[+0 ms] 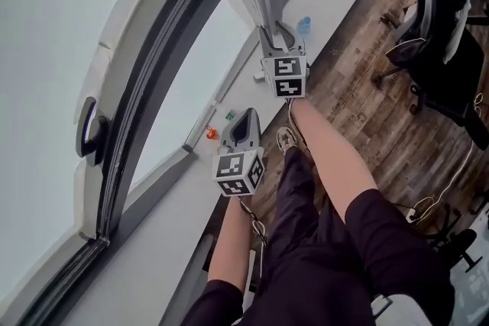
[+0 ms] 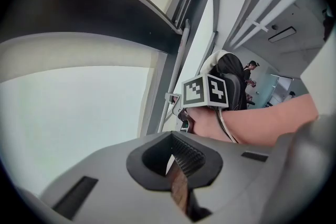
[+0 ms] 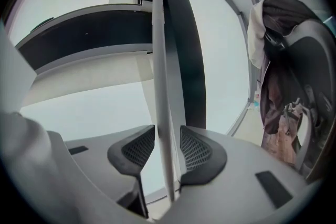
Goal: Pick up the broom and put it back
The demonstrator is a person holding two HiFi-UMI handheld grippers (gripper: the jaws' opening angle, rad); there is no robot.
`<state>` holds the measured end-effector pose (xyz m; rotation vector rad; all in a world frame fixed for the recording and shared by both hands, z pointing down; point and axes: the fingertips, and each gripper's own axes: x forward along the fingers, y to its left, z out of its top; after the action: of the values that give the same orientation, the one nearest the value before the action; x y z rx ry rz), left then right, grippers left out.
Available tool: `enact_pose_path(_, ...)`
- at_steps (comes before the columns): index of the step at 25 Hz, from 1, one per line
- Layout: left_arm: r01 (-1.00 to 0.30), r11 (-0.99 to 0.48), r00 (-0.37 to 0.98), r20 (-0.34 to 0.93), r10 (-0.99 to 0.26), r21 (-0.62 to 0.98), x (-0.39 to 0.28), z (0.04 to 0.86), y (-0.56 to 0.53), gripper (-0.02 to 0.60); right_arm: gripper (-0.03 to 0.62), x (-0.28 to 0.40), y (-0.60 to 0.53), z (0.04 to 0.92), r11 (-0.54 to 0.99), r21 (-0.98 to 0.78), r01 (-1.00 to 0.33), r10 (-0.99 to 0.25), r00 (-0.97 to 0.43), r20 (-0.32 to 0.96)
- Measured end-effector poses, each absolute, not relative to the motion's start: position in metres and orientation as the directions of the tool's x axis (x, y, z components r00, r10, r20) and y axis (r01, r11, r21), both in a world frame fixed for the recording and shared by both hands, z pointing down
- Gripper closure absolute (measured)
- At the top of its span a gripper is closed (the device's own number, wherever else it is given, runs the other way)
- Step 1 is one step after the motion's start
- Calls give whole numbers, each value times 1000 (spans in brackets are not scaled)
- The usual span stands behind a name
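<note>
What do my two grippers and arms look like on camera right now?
The left gripper and right gripper are smooth grey shells with dark, ribbed fingers. Each carries a white cube printed with black square markers. A thin cable runs back from the left cube along the forearm. Forearms are bare below dark short sleeves.

**Daylight floods in, edges bend**

Beyond the dark ribbed rubber fingers (image 3: pixel 195 148), we see the broad milky-white window pane (image 3: pixel 73 113) glaring, nearly washed out. Both gripper views bulge, darkening to black corners; the fingers themselves look soft.
</note>
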<state>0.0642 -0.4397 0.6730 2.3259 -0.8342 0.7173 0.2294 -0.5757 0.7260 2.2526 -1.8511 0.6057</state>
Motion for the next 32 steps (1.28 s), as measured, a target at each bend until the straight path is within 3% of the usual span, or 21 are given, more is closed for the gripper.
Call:
enact_pose_path(4, -697, -646, 651, 654, -386, 312, 51, 674, -437, 581, 453, 231, -582, 731, -237, -129, -963, -907, 172, 385)
enact_pose_path(6, -701, -641, 644, 662, -384, 311, 44, 676, -434, 581, 500, 226, -581, 730, -231, -132, -964, -910, 166, 379)
enact_pose_path(19, -676, -655, 669, 654, -352, 339, 50, 665, -386, 581, 507, 202, -517, 705, -163, -123, -979, -936, 114, 334)
enact_pose_path(32, -667, -693, 693, 569, -443, 273, 63, 578, -332, 581, 507, 217, -431, 546, -66, -92, -994, -988, 53, 144)
